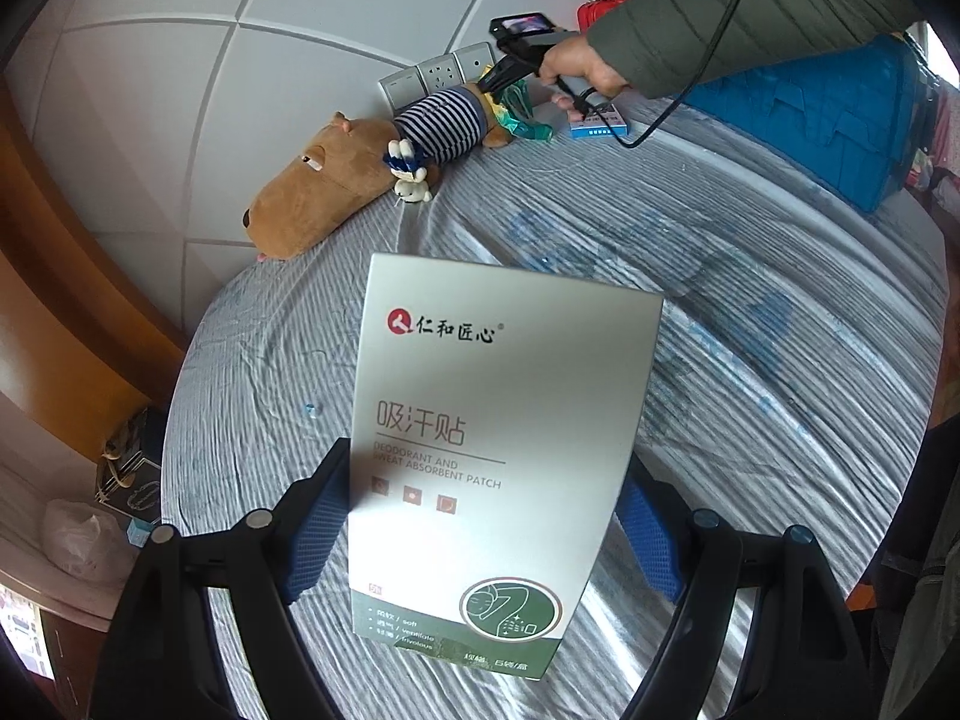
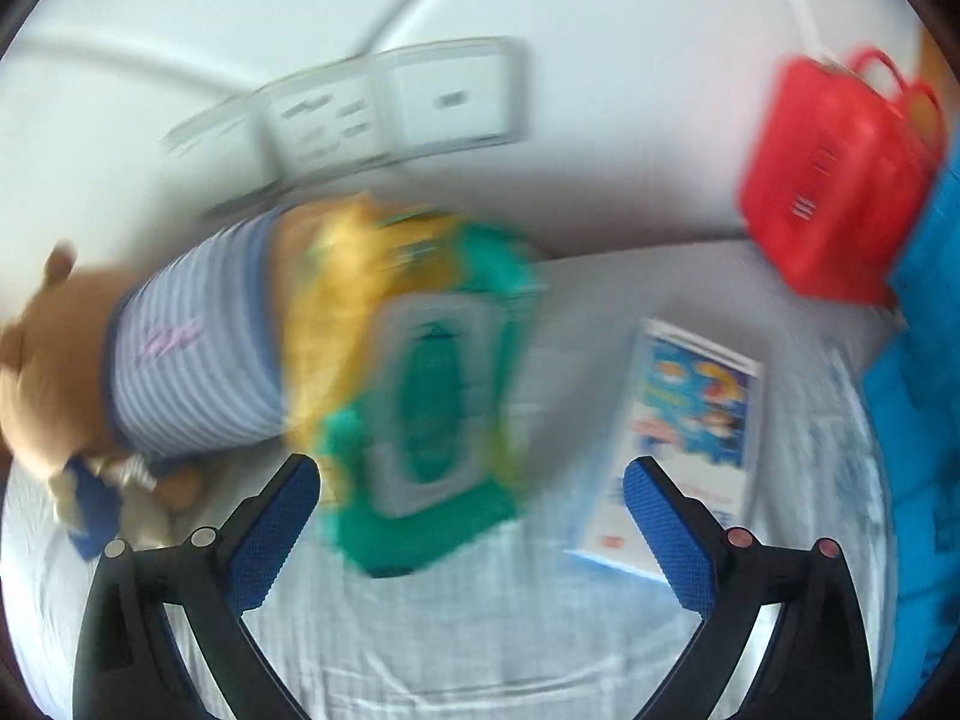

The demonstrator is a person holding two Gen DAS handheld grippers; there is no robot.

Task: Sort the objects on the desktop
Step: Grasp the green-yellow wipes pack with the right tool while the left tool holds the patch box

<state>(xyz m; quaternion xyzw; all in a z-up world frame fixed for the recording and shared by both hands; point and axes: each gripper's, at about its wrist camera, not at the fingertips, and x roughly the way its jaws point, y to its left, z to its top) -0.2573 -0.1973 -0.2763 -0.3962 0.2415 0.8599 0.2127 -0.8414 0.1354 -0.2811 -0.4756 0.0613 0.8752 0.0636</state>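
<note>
One box [image 1: 498, 450] — upright, long axis vertical.

Blurring across the whole right wrist view — smearing the green wipes pack [image 2: 438, 396] so its label cannot be read, and softening the striped plush toy [image 2: 180, 354], whose head is running off the left edge. Hiding the far middle of the bench [image 1: 780, 372] and both blue pads' inner faces behind the white patch box [image 1: 498, 456] in the left wrist view. Hiding the tips of the right gripper [image 1: 489, 84] against the toy's striped body — impossible to tell whether the jaws are closed there. Cutting off the blue crate [image 1: 840, 120] at the right rim. Leaving the small blue booklet [image 1: 600, 126] too small to read.
</note>
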